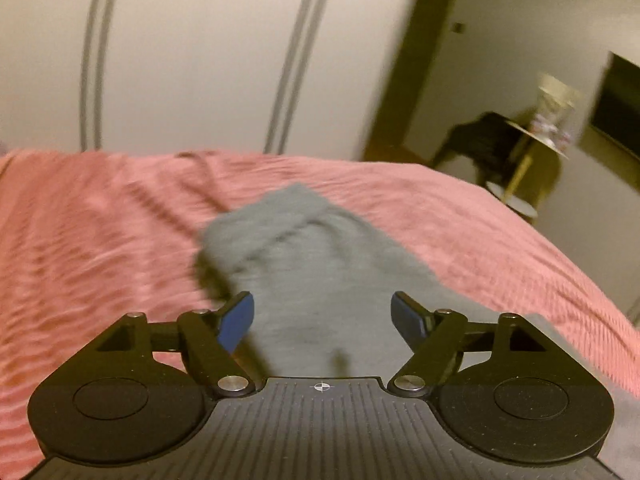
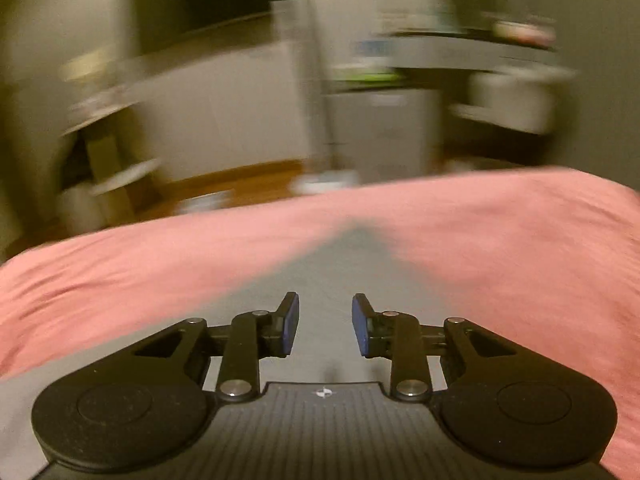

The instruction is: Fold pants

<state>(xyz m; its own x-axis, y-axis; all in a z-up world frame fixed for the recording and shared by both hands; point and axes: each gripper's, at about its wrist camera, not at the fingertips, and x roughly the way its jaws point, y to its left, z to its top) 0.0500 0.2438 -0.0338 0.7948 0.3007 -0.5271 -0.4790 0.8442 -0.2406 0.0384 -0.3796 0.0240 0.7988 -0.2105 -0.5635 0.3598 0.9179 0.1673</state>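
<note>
Grey pants lie on a pink bedspread. In the left wrist view they stretch away from me, with a fold or crease near their far end. My left gripper is wide open above the near part of the pants and holds nothing. In the right wrist view a grey strip of the pants runs away over the pink bedspread. My right gripper is open over that strip and holds nothing. Both views are blurred by motion.
A pale wall with grey stripes rises behind the bed. A doorway with a small table and dark chair is at the right. Past the bed edge are wooden floor, white cabinets and shelves.
</note>
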